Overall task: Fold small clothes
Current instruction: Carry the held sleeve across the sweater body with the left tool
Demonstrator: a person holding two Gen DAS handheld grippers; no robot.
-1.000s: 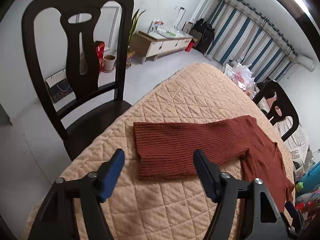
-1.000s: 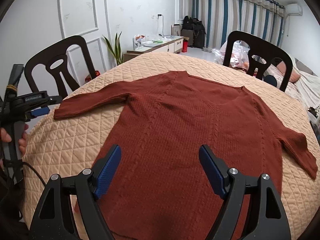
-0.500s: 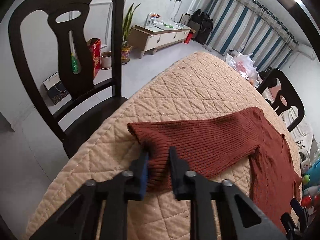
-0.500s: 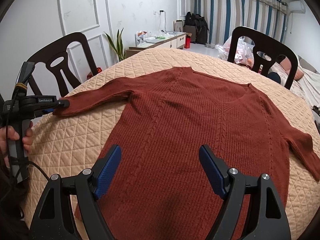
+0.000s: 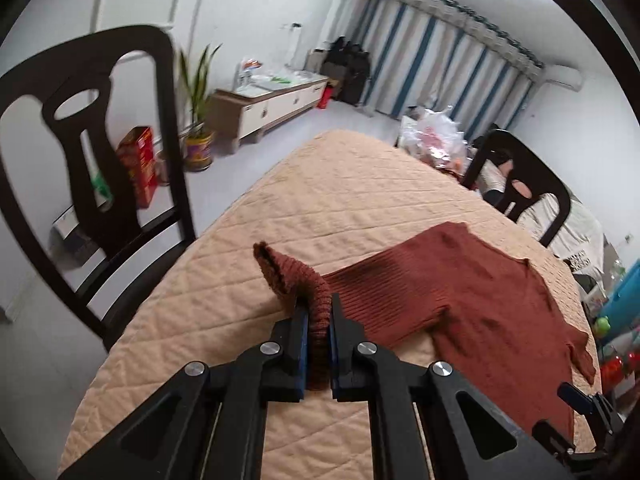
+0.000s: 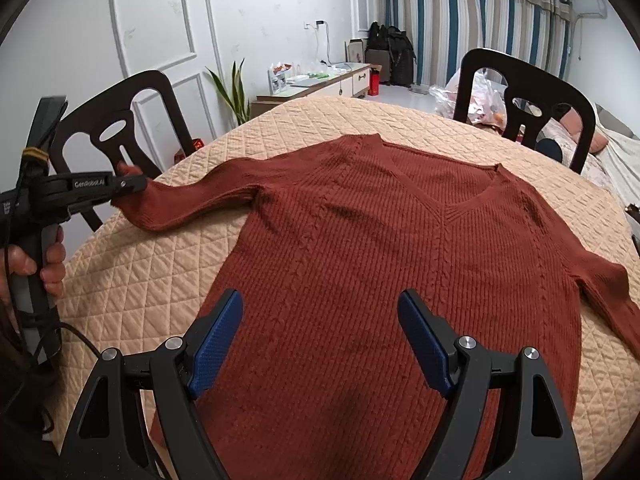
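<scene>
A rust-red knit V-neck sweater [image 6: 400, 248] lies flat, front up, on the quilted beige table cover [image 6: 160, 264]. My left gripper [image 5: 318, 312] is shut on the cuff of the sweater's left sleeve [image 5: 292, 276] and holds it lifted off the cover; it also shows in the right wrist view [image 6: 132, 186] at the left edge. My right gripper [image 6: 320, 332] is open and empty, hovering over the sweater's lower body. The other sleeve [image 6: 600, 280] lies spread out to the right.
Dark wooden chairs stand at the table's left [image 5: 92, 152] and far right [image 6: 524, 96]. A low white cabinet [image 5: 276, 100], a potted plant [image 5: 198, 120] and striped curtains [image 6: 460, 20] are behind. The table edge [image 5: 132, 320] drops off at left.
My left gripper closed on the sleeve cuff and has lifted it off the cover, pulling it slightly toward the sweater body. The right gripper has stayed open over the lower body.
</scene>
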